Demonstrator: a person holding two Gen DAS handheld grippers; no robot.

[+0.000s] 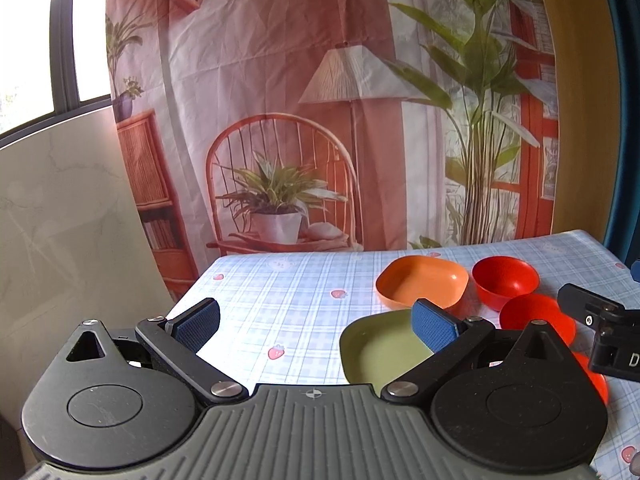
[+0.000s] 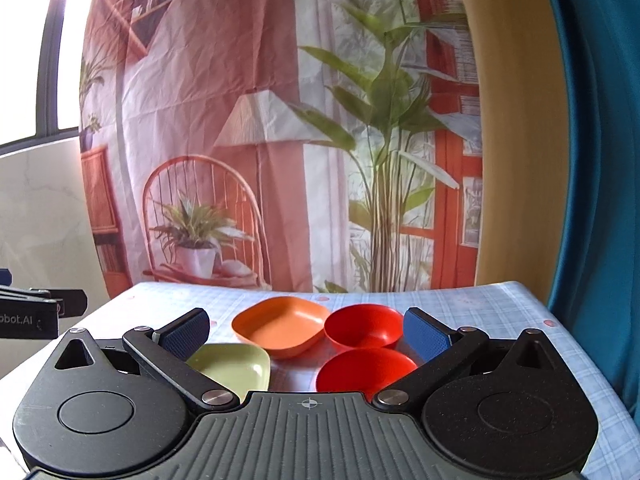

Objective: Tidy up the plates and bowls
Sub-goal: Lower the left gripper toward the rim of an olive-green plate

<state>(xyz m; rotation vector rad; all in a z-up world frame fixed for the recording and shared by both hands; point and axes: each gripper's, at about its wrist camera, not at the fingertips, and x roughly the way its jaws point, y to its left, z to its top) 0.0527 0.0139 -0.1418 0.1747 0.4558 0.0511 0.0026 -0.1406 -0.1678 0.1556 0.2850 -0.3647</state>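
Here the four dishes cluster on the checked tablecloth, directly ahead of the right gripper, whose blue-padded fingers stand wide apart and empty, bracketing the orange plate and far red bowl. The near red bowl and green plate lie closest. The left gripper, likewise spread and empty, sits off to the left, so the right looks better placed; all four look like smooth, glossy plastic, the plates squarish with rounded corners.

Four dishes clustered (all upright).
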